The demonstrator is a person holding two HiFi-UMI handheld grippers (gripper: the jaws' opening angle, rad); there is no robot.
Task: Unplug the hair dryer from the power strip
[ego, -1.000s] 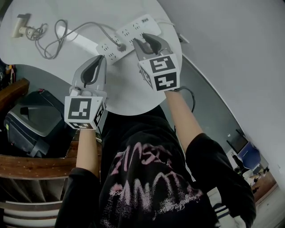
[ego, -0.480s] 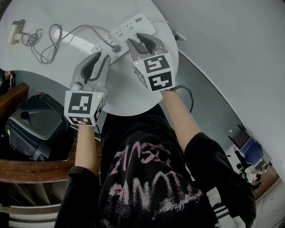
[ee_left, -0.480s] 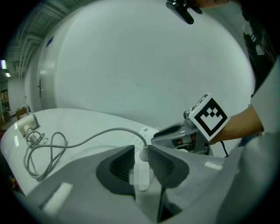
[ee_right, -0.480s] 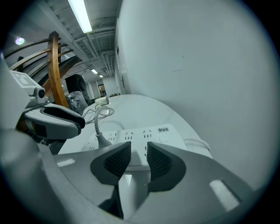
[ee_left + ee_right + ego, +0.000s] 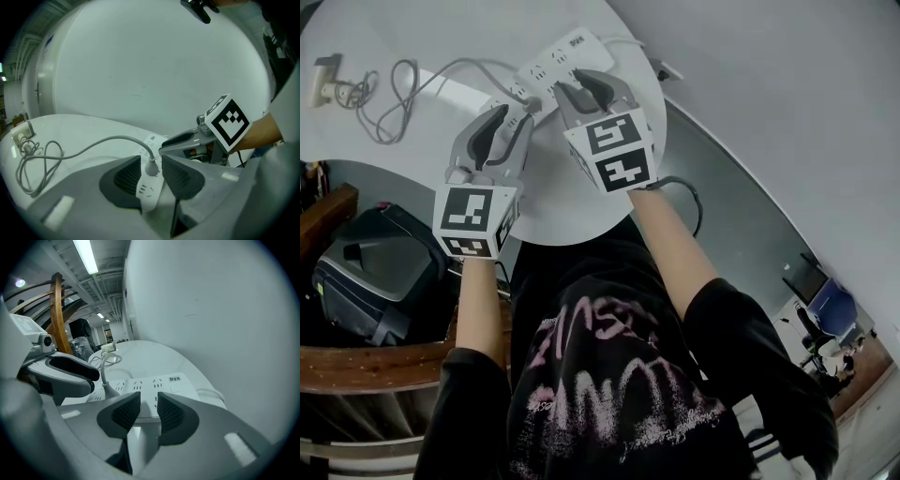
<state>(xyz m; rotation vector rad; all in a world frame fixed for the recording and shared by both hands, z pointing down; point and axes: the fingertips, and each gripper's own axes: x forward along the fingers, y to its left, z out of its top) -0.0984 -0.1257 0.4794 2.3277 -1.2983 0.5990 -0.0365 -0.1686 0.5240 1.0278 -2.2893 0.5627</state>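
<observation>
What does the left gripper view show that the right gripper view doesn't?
Left only: the left gripper with jaws apart either side of the plug, and the right gripper marker cube. Right only: its jaws apart, the strip beyond them, the strip's label, ceiling lights. Both: strip, plug, cord.

Black short-sleeved T-shirt, pink print on chest. Above the T-shirt: left gripper and right gripper, grey moulded shells, dark ribbed pads, white cubes with black square markers.
</observation>
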